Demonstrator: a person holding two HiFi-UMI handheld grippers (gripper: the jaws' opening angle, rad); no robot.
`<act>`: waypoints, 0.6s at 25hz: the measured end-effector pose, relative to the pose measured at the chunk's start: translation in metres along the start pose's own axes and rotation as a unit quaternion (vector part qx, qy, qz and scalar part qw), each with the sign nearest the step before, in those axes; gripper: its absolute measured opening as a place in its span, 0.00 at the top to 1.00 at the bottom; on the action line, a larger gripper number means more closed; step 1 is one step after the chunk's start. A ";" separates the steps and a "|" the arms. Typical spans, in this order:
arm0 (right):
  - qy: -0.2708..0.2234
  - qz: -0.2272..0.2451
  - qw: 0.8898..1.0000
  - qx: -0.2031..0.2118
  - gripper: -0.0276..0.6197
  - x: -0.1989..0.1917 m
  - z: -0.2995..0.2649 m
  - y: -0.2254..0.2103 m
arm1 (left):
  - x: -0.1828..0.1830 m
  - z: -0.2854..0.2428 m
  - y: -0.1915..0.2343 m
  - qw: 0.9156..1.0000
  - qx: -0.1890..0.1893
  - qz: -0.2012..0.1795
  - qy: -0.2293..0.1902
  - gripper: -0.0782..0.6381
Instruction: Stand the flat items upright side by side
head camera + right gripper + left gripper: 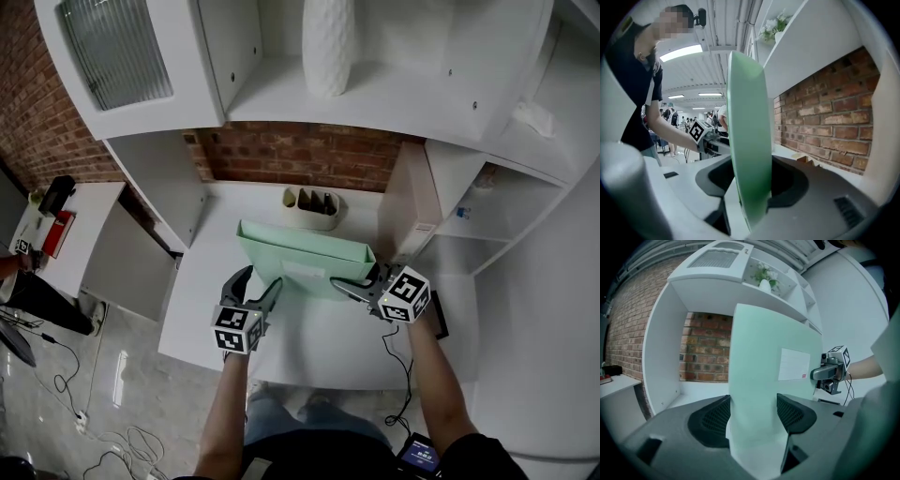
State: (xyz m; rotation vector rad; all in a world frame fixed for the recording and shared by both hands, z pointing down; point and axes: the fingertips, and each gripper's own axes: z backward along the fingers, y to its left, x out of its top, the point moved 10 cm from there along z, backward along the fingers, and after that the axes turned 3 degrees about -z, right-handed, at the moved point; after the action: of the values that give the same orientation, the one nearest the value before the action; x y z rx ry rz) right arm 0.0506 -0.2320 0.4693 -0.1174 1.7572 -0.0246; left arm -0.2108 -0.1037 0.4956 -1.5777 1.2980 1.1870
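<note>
L gripper (pixel 262 279) + R gripper (pixel 354 281) jaws clamp upright green folder (pixel 300 251); organizer (pixel 311 214) behind.

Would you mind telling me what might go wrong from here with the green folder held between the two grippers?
1. The green folder is upright with nothing beside it to lean on. Gripped only at its ends by the left gripper and right gripper, it may tip flat if either lets go.
2. The cream organiser sits close behind; pushing the folder back could knock it.
</note>
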 end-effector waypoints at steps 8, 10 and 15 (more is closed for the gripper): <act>-0.027 0.018 0.994 -0.102 0.74 -0.003 0.008 0.023 | -0.001 -0.007 -0.003 1.000 -0.014 0.009 -0.001 0.47; -0.033 0.026 0.988 -0.148 0.75 -0.003 0.012 0.031 | 0.001 -0.010 -0.004 1.000 -0.024 0.007 -0.001 0.47; -0.068 0.010 0.959 -0.274 0.76 -0.001 0.030 0.038 | 0.008 -0.021 -0.011 0.999 -0.050 0.002 0.004 0.47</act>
State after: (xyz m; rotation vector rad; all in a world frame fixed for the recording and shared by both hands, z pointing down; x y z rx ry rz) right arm 0.0779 -0.1926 0.4616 -0.4928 1.5877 0.4789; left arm -0.1952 -0.1236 0.4944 -1.6524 1.2640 1.2673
